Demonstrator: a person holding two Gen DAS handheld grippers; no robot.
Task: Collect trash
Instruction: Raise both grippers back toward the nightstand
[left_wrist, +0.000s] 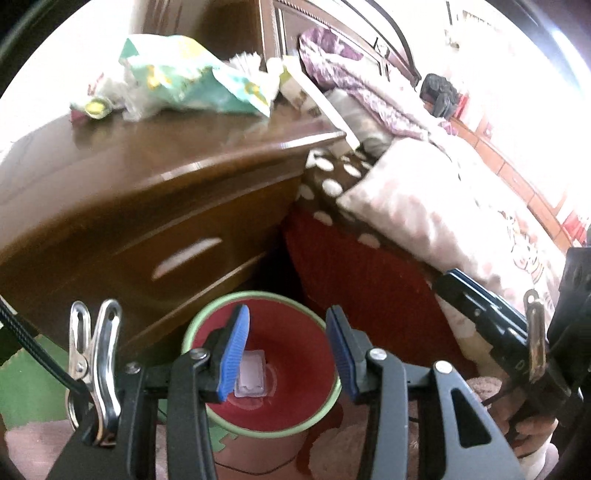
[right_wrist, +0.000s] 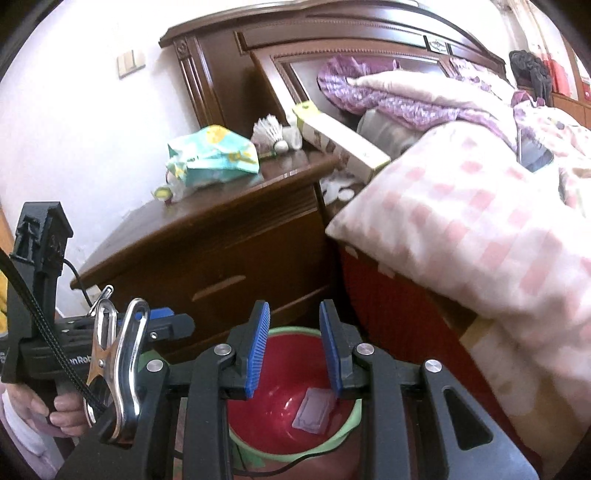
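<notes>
A red bin with a green rim (left_wrist: 255, 294) stands on the floor between the nightstand and the bed. At its bottom lies a small clear plastic piece (left_wrist: 251, 376). My left gripper (left_wrist: 288, 314) hangs above the bin, open, with nothing between its blue pads. In the right wrist view the same bin (right_wrist: 334, 445) and plastic piece (right_wrist: 314, 408) lie under my right gripper (right_wrist: 294, 310), which is also open and holds nothing. A crumpled teal and yellow wrapper (left_wrist: 192, 81) (right_wrist: 214, 155) sits on the nightstand beside clear plastic scraps.
The brown nightstand (right_wrist: 221, 214) also carries a shuttlecock (right_wrist: 271, 131) and a long pale box (right_wrist: 340, 142) that leans onto the bed. A pink checked pillow (right_wrist: 461, 229) overhangs the bed's red side. A hand (right_wrist: 44, 406) holds the left gripper's handle.
</notes>
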